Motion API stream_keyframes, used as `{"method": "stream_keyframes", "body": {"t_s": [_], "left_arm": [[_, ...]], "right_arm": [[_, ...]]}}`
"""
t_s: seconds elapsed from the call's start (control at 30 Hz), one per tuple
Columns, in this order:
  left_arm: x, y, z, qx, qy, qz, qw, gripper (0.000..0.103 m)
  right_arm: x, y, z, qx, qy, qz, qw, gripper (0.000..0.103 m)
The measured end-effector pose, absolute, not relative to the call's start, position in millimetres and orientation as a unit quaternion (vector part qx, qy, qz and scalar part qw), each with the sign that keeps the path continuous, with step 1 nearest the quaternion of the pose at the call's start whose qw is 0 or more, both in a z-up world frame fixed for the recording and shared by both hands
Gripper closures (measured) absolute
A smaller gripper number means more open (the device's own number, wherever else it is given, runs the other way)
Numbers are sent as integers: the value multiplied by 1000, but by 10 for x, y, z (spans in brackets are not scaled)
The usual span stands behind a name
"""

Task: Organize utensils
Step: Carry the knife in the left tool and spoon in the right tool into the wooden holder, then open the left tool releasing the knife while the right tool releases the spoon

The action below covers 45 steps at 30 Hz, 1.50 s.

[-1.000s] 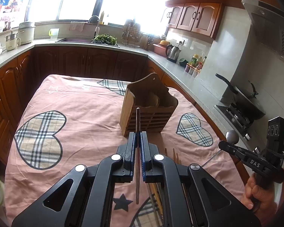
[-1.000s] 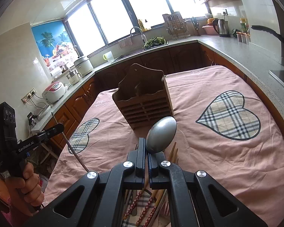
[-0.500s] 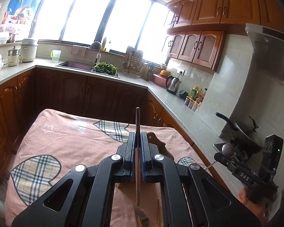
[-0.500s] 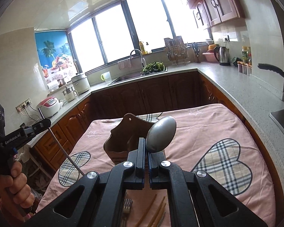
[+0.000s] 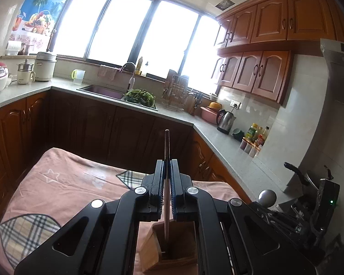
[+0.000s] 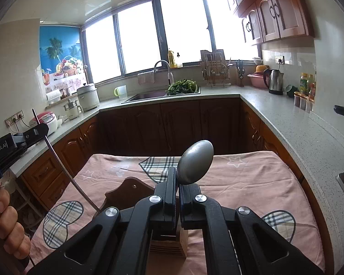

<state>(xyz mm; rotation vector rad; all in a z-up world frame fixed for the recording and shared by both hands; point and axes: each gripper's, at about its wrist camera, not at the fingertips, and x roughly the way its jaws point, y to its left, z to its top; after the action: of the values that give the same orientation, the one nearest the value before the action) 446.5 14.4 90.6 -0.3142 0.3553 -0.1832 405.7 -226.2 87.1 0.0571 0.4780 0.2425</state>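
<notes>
My left gripper (image 5: 166,162) is shut on a thin metal utensil (image 5: 167,144) that stands upright between the pads. Its lower end hangs over an open compartment of the wooden utensil holder (image 5: 181,245); how deep it reaches I cannot tell. My right gripper (image 6: 177,171) is shut on the handle of a steel spoon (image 6: 196,162), bowl upward. The wooden holder (image 6: 130,190) sits just under and ahead of it. The right wrist view also shows the left gripper (image 6: 37,133) with its slanted utensil (image 6: 64,169). The spoon's bowl (image 5: 267,197) also shows in the left wrist view.
The holder stands on a table under a pink cloth (image 6: 240,178) with plaid hearts. Dark wooden cabinets and a grey counter (image 6: 286,119) wrap around the far side and right, with a sink (image 5: 103,90), a kettle (image 6: 274,81) and a pan handle (image 5: 295,171).
Both grippers rose and moved forward, from in front of the holder to above it. The loose utensils on the cloth have dropped out of view. Both grips are unchanged.
</notes>
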Motion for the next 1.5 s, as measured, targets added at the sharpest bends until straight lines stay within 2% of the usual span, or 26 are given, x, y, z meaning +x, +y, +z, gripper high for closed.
{"method": "stream_keyframes", "body": {"t_s": [0.33, 0.67, 0.9, 1.0, 1.1, 1.17, 1.23, 1.27, 1.3, 1.33, 1.37, 1.4, 1.5], "left_arm": [[4754, -132, 260, -118, 223, -75, 965, 98], [4773, -158, 269, -104, 226, -76, 966, 97], [4824, -118, 233, -107, 242, -74, 961, 97], [4816, -110, 232, -104, 245, -71, 961, 93], [4792, -98, 257, -105, 245, -69, 961, 81], [4757, -84, 277, -105, 242, -61, 963, 60], [4717, -66, 303, -107, 241, -59, 963, 51], [4698, -56, 313, -107, 243, -56, 962, 39], [4678, -44, 325, -108, 244, -52, 962, 31], [4645, -31, 335, -108, 245, -47, 962, 18], [4601, -12, 347, -110, 242, -44, 963, 12], [4553, 9, 357, -110, 239, -41, 964, 11], [4416, 69, 370, -110, 240, -36, 964, 6]], "right_arm": [[4343, -2107, 333, 10, 292, 128, 948, 101], [4394, -2161, 287, 12, 295, 129, 947, 100], [4411, -2161, 284, 17, 301, 132, 944, 96], [4391, -2172, 297, 23, 300, 133, 944, 93], [4345, -2194, 331, 26, 293, 131, 947, 78], [4306, -2216, 356, 31, 290, 131, 948, 75], [4269, -2239, 382, 35, 286, 132, 948, 67], [4246, -2247, 395, 37, 283, 132, 949, 63], [4225, -2261, 405, 38, 280, 132, 950, 51], [4202, -2278, 413, 40, 278, 131, 951, 36], [4172, -2292, 424, 42, 275, 130, 952, 30], [4140, -2309, 434, 44, 272, 128, 953, 22], [4036, -2359, 451, 51, 268, 128, 954, 19]]}}
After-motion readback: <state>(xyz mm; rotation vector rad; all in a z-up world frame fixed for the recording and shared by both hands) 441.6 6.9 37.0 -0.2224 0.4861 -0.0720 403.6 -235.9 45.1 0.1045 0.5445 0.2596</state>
